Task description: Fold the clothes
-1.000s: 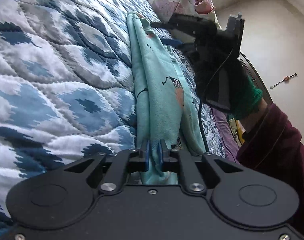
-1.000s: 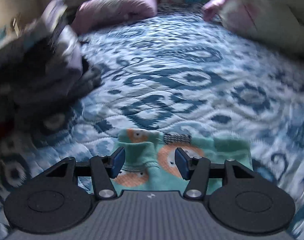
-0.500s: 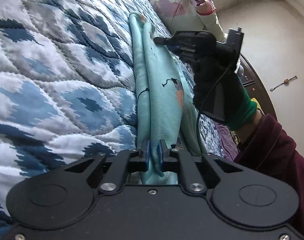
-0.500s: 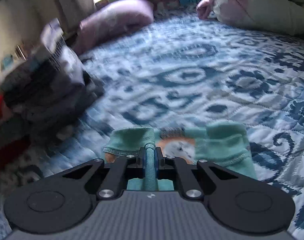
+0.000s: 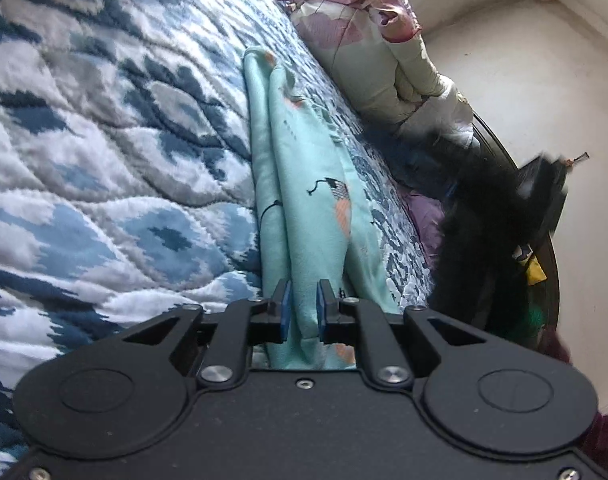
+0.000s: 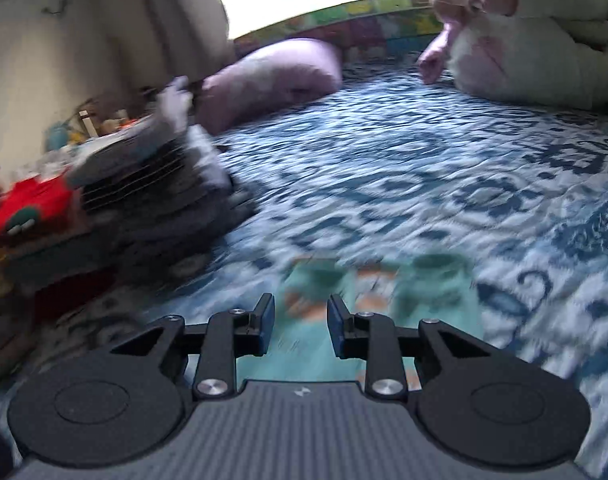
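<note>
A mint-green garment point(image 5: 304, 184) with small orange and grey prints lies folded into a long strip on the blue-and-white quilt point(image 5: 103, 140). My left gripper point(image 5: 301, 308) is shut on its near end, the blue pads pinching the cloth. In the right wrist view my right gripper point(image 6: 297, 320) hovers over the garment's other end point(image 6: 376, 284), its jaws opening with nothing pinched between them. That gripper shows as a dark blur point(image 5: 500, 216) off the bed's edge in the left wrist view.
A pale bundle of bedding point(image 5: 384, 60) sits at the bed's far right corner. A stack of folded dark clothes point(image 6: 151, 184) and a pink pillow point(image 6: 275, 72) lie at the left of the bed. A cluttered bedside surface point(image 6: 23, 200) stands beyond.
The right gripper closed on the garment's far end, then let go and pulled back off the bed's edge. The left gripper kept its grip and stayed put.
</note>
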